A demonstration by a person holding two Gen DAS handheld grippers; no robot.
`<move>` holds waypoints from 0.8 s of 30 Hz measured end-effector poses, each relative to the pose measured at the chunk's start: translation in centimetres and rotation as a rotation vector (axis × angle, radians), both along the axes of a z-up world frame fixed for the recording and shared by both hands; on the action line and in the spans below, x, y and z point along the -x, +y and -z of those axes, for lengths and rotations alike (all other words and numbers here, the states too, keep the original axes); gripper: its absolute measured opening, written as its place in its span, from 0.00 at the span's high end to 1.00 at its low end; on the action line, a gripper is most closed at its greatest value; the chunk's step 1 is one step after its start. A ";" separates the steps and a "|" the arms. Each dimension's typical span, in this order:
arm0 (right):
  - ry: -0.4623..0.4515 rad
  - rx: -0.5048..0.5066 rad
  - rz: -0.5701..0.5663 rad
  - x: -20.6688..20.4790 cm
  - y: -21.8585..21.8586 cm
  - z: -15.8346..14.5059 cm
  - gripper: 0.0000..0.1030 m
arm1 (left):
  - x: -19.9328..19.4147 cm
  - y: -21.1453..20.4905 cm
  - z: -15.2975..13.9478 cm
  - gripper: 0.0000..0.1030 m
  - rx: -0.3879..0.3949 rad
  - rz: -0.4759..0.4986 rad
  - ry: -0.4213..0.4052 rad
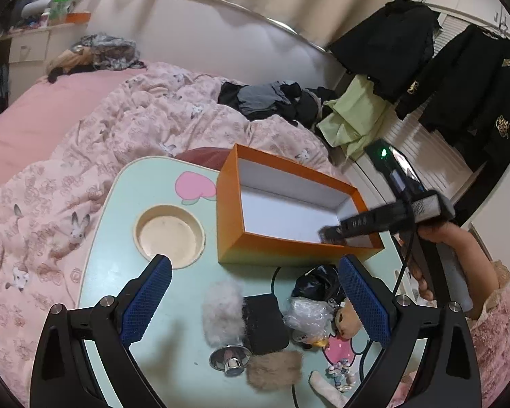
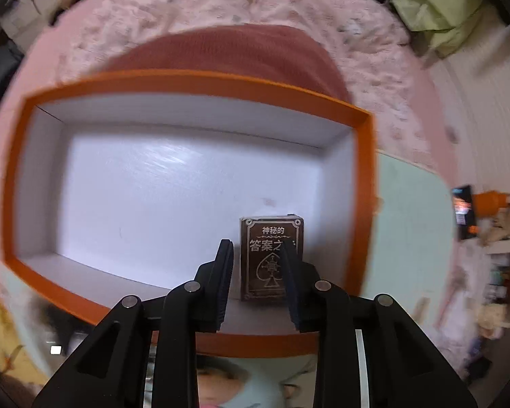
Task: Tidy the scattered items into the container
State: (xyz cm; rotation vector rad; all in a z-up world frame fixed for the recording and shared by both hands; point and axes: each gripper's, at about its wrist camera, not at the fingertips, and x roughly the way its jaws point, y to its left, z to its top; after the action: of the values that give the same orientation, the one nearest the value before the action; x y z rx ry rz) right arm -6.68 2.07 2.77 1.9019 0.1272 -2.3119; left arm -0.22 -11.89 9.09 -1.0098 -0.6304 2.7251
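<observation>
Left wrist view: the left gripper [image 1: 255,301] hangs wide apart, grasping nothing, over the clutter just in front of the orange box [image 1: 297,248]: white fluff [image 1: 221,316], black pad [image 1: 265,324], brown fur [image 1: 275,369].

Right wrist view: the right gripper [image 2: 258,282] is released, fingers parted; the card box [image 2: 272,258] lies inside the orange box [image 2: 365,187], near its right wall.

**Box mostly free; clutter packs near bench**

Orange box [image 2: 190,83] floor bare on left and centre; only a small card deck [image 2: 271,258] stands by its right wall, w/ right tongs [image 2: 256,255] over it. Near side of bench [image 1: 119,224]: fluff balls [image 1: 221,312], black pad [image 1: 265,323], plastic bags [image 1: 309,309] and doll [image 1: 348,318] crowd together btwn the spread left tongs [image 1: 255,272]. Bench left side bare around the cup recess [image 1: 169,234].
</observation>
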 end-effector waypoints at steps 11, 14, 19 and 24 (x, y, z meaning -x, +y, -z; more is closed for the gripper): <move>0.103 -0.167 -0.042 -1.0 0.0 -2.2 0.52 | 0.2 0.1 0.1 0.05 -0.006 0.002 -0.004; 0.026 -0.162 -0.024 -0.2 0.7 0.2 0.52 | 0.3 0.3 0.3 0.05 0.004 0.006 -0.010; 0.030 -0.191 -0.025 0.1 1.0 1.5 0.59 | 0.4 0.2 0.5 0.05 0.007 0.007 -0.020; 0.165 -0.105 0.001 -1.0 2.1 -1.9 0.59 | 0.4 0.1 0.6 0.05 0.009 0.002 -0.026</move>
State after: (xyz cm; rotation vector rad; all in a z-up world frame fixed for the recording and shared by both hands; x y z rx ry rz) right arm -5.73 4.21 4.64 1.7533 0.2707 -2.5069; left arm -0.67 -11.79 8.46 -1.0493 -0.6211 2.7200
